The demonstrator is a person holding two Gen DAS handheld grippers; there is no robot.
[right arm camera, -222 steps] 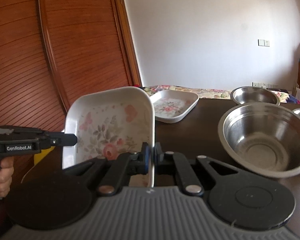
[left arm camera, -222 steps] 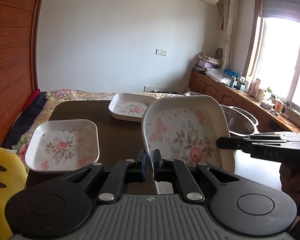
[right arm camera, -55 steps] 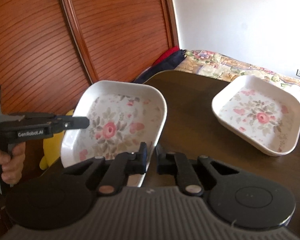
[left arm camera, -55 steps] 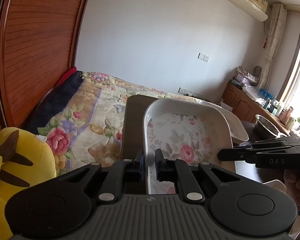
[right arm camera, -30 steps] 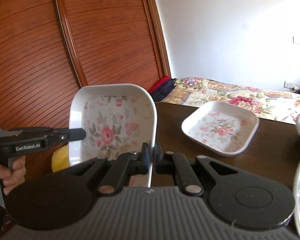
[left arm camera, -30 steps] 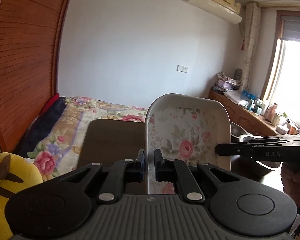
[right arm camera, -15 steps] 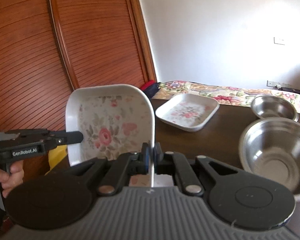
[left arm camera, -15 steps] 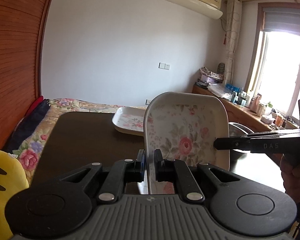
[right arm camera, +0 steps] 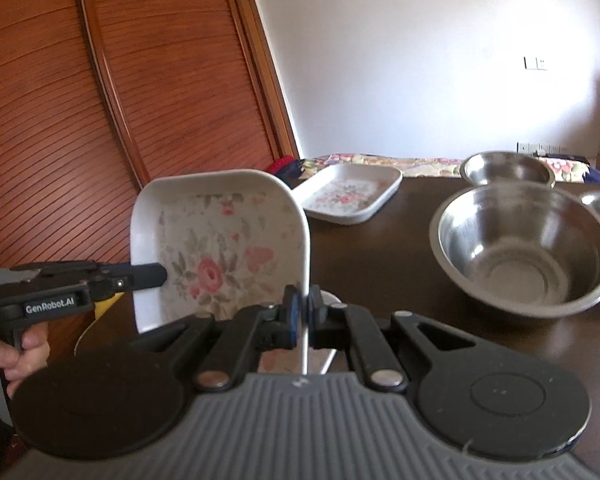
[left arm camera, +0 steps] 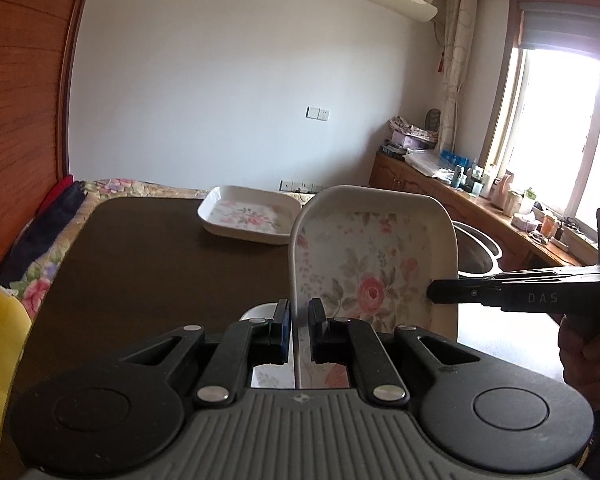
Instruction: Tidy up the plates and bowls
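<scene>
Both views have swung right since a second ago, so the steel bowls now show beside the floral plate — white, square with rounded corners, pink roses inside. It is held tilted above the dark table, the left gripper and right gripper each clamped on an opposite rim. A matching second plate rests farther back.

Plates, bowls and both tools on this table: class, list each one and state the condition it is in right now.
Held floral plate: tilted up, off the table, gripped at both side rims.
Left tool: shut on the plate's rim.
Right tool: shut on the opposite rim.
Far floral plate: flat on the table, empty.
Large steel bowl: upright, empty.
Smaller steel bowl: upright behind it.
</scene>
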